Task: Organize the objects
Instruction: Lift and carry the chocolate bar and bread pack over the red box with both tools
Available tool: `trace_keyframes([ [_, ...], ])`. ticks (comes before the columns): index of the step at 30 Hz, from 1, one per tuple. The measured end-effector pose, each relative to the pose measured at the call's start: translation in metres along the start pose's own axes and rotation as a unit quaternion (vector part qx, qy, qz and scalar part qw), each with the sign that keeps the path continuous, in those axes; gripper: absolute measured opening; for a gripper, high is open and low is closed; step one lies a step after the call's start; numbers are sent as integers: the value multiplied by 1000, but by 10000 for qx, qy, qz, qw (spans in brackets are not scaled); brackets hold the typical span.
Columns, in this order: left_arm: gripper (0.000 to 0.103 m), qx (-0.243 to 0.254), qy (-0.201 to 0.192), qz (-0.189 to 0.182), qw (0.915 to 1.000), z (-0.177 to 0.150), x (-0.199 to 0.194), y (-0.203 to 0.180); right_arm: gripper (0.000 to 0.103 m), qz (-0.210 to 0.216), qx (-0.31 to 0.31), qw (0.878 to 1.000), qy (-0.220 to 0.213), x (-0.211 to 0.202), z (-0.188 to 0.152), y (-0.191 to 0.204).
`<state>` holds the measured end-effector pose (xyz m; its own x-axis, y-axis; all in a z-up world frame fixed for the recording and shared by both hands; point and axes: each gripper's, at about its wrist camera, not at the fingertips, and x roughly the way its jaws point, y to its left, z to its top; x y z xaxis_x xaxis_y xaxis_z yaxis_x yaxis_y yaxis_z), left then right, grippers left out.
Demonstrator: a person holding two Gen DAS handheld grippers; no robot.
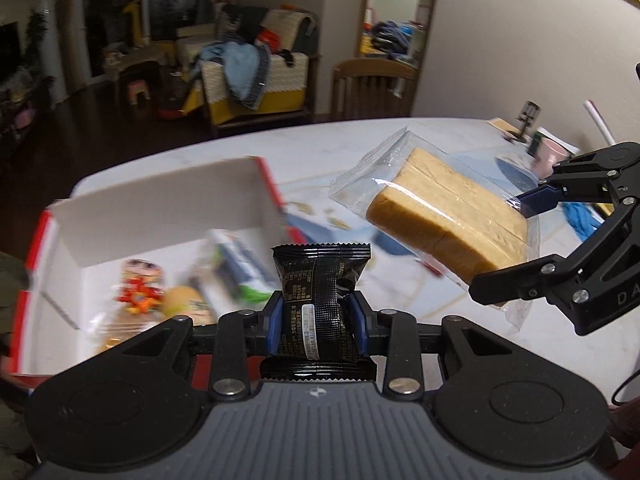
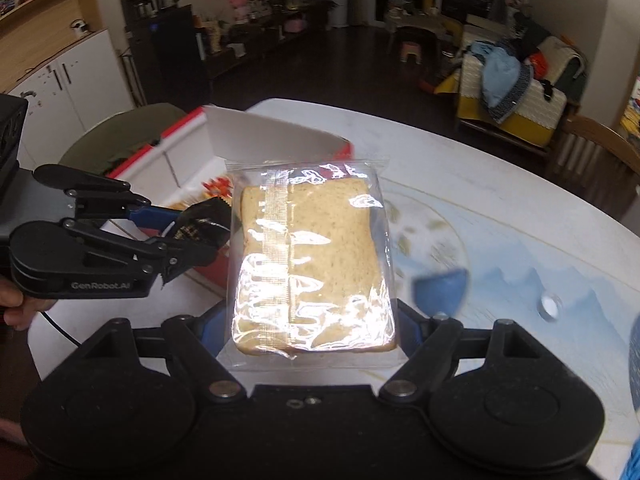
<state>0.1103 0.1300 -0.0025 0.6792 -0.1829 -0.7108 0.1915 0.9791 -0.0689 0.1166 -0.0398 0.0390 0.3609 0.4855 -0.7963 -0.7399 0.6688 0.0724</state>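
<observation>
My left gripper is shut on a black snack packet held upright between its blue pads, above the near edge of an open red and white box. Several wrapped snacks lie blurred inside the box. My right gripper is shut on a clear bag of sliced bread, its jaws wide across the loaf. In the left wrist view the bread hangs in the air over the table, to the right of the box, in the right gripper. In the right wrist view the left gripper carries the black packet beside the box.
The white table has a blue pattern. A pink cup and a small stand sit at its far right. A small round cap and a blue piece lie near the bread. A wooden chair stands behind the table.
</observation>
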Motion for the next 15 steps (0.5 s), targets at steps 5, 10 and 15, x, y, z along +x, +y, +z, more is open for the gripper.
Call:
trace_keyframes([
  [5,33,-92,-67,298,9995,2,-7,38,80,8,-140,9999,27,24,27,25],
  [10,33,-85,22,592,9982,3,-3,73,80,-53,-226,9996,130,54,49,45],
  [15,33,-80,204,824,9964,4,9,106,80,-256,-380,9987,213,85,66,63],
])
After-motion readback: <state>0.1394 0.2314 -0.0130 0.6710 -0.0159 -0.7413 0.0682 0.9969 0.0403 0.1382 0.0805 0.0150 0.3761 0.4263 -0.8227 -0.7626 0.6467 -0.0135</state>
